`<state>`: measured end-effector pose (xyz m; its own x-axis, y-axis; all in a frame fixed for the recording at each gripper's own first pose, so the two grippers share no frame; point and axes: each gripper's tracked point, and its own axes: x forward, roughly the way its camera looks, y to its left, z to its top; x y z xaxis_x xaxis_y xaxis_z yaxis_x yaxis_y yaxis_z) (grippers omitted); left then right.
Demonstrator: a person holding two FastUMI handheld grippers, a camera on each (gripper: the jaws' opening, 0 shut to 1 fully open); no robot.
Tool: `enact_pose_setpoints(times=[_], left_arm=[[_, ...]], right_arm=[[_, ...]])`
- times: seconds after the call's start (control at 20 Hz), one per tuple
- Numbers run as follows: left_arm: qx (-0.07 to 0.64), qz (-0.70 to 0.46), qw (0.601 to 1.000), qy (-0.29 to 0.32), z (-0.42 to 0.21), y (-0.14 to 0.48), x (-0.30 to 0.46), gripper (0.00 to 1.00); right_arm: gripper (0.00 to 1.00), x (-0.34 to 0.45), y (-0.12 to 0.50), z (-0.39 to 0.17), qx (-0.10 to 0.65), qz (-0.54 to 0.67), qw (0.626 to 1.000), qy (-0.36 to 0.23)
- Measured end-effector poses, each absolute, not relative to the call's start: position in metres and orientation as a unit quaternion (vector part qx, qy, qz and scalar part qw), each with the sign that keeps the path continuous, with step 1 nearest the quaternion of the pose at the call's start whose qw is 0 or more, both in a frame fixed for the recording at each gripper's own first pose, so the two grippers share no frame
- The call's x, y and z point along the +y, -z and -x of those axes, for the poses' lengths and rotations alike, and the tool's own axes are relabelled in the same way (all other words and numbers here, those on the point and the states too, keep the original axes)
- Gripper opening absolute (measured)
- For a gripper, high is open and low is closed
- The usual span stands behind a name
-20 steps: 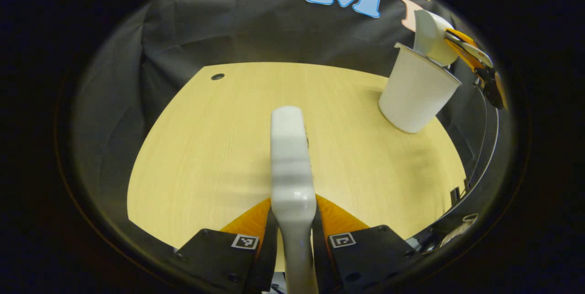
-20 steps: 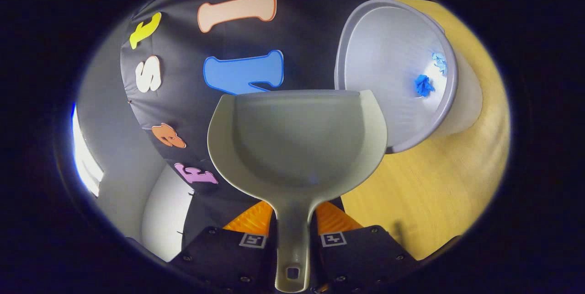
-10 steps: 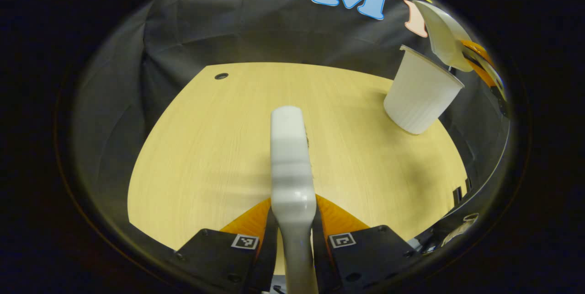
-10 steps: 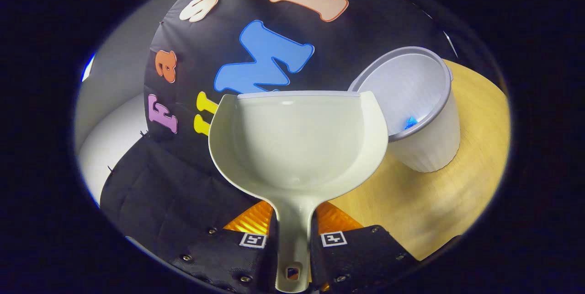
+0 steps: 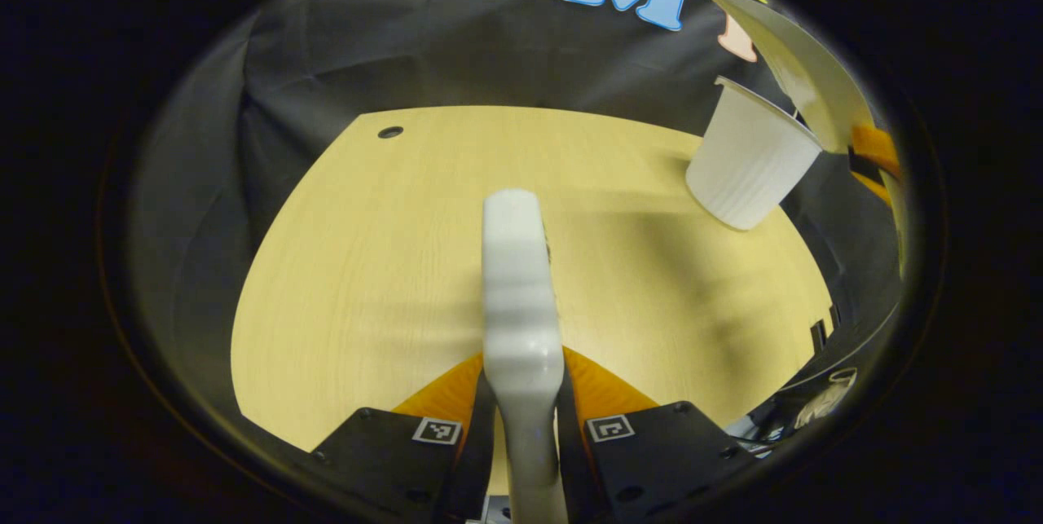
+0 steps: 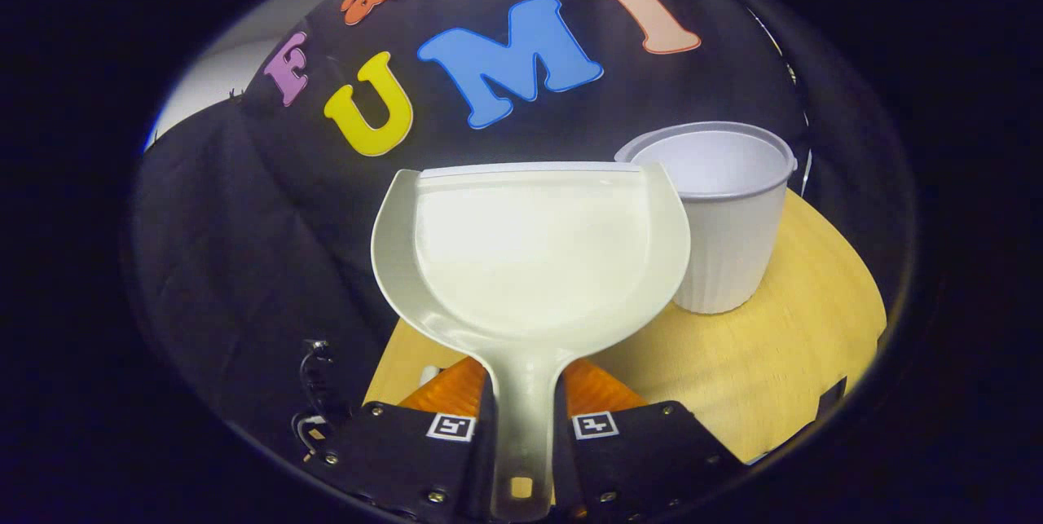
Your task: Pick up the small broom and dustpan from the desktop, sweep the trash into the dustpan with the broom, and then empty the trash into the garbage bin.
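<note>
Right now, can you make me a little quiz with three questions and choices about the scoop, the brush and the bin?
1. Where does the garbage bin stand?
A. on the wooden desktop
B. on the floor
C. inside the dustpan

2. What colour is the dustpan?
A. bright red
B. off-white
C. dark green

3. What is in the dustpan's scoop?
A. a heap of blue paper
B. water
C. nothing that can be seen

Answers:
1. A: in the right gripper view the bin stands upright on the wood, behind the dustpan's right side.
2. B: its scoop and handle look pale cream, and the handle sits between the fingers of the right gripper.
3. C: the inside of the scoop looks bare and smooth. The left gripper grips the small broom by its handle, above the desktop.
</note>
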<state>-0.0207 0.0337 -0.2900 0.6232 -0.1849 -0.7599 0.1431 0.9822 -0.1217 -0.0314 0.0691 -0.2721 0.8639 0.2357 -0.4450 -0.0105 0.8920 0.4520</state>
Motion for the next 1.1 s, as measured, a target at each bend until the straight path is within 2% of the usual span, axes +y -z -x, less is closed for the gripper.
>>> enact_pose_setpoints(times=[0.3, 0.65, 1.05, 1.1], left_arm=[[0.441, 0.007, 0.893, 0.089, 0.020, 0.305, 0.044, 0.43], [0.466, 0.013, 0.882, 0.071, 0.017, 0.320, 0.040, 0.42], [0.492, 0.001, 0.869, 0.059, 0.002, 0.331, 0.012, 0.44], [0.494, -0.001, 0.867, 0.060, -0.001, 0.332, 0.009, 0.42]], right_arm=[[0.29, 0.082, 0.346, 0.047, 0.315, -0.148, 0.937, -0.015], [0.29, 0.101, 0.433, 0.064, 0.404, -0.115, 0.907, -0.010], [0.29, 0.099, 0.475, 0.084, 0.460, -0.099, 0.882, 0.007], [0.29, 0.097, 0.476, 0.088, 0.464, -0.103, 0.880, 0.007]])
